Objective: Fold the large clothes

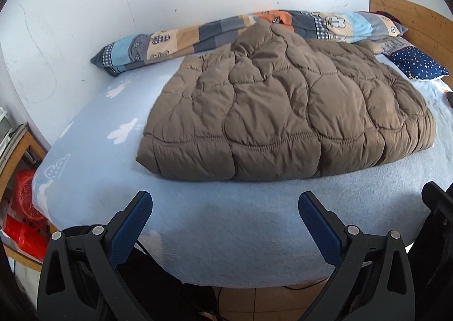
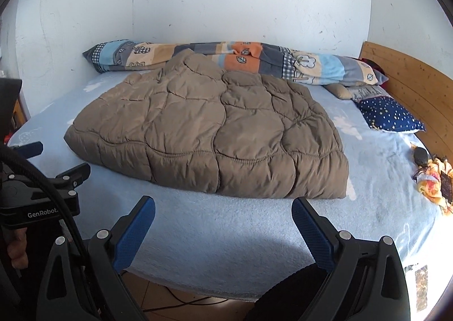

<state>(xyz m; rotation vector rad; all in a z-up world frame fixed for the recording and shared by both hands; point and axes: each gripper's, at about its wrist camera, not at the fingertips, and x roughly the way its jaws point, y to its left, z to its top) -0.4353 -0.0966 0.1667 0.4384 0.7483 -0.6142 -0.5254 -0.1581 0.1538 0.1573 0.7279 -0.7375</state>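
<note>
A brown quilted puffer garment (image 1: 283, 117) lies in a rough folded slab on the light blue bed sheet (image 1: 226, 236); in the right wrist view the same brown garment (image 2: 209, 134) sits mid-bed. My left gripper (image 1: 225, 199) hovers open over the bed's near edge, a short way in front of the garment, with nothing between its blue pads. My right gripper (image 2: 223, 205) is open too, just short of the garment's near hem, holding nothing. The left gripper's body (image 2: 36, 196) shows at the left of the right wrist view, with a hand below it.
A patchwork blanket roll (image 2: 226, 62) lies along the white wall behind the garment. A navy starred pillow (image 2: 390, 117) and a wooden headboard (image 2: 410, 89) are at the right. Small items (image 2: 433, 179) sit near the right bed edge. Red plastic things (image 1: 25, 216) stand on the floor at left.
</note>
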